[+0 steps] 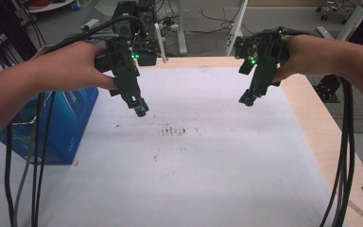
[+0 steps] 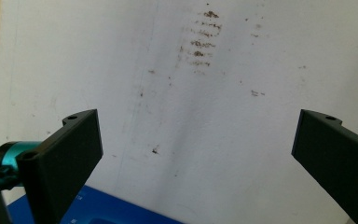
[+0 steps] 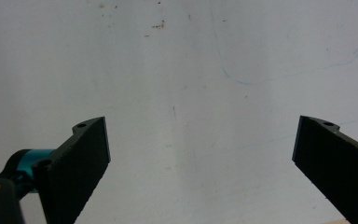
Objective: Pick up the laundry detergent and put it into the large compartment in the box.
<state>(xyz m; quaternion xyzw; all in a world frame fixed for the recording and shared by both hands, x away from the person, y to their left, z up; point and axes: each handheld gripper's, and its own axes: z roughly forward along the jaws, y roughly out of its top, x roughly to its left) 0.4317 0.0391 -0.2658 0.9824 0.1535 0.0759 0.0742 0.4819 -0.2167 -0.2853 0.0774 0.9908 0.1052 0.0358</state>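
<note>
Both hands up over the far half of the surface (image 1: 246, 179), white sheet spread across it. My left gripper (image 1: 141, 109) hangs with jaws spread wide and nothing between them; my right gripper (image 1: 246, 99) the same, wide apart and empty, as its own view shows over bare sheet. Nearest thing to hand is the blue box (image 1: 71, 127), standing at the left edge of the surface, just beside and below my left forearm; its blue top shows at the bottom of the left gripper view (image 2: 121, 210). A patch of brown smudges (image 1: 174, 130) marks the sheet between the two grippers. Risks as I judge them: the cables (image 1: 38, 156) trailing from my left gripper drape right across the box, so a quick swing could snag or drag it off the edge. Reaching down for the box with jaws angled could clip its corner and tip it.
</note>
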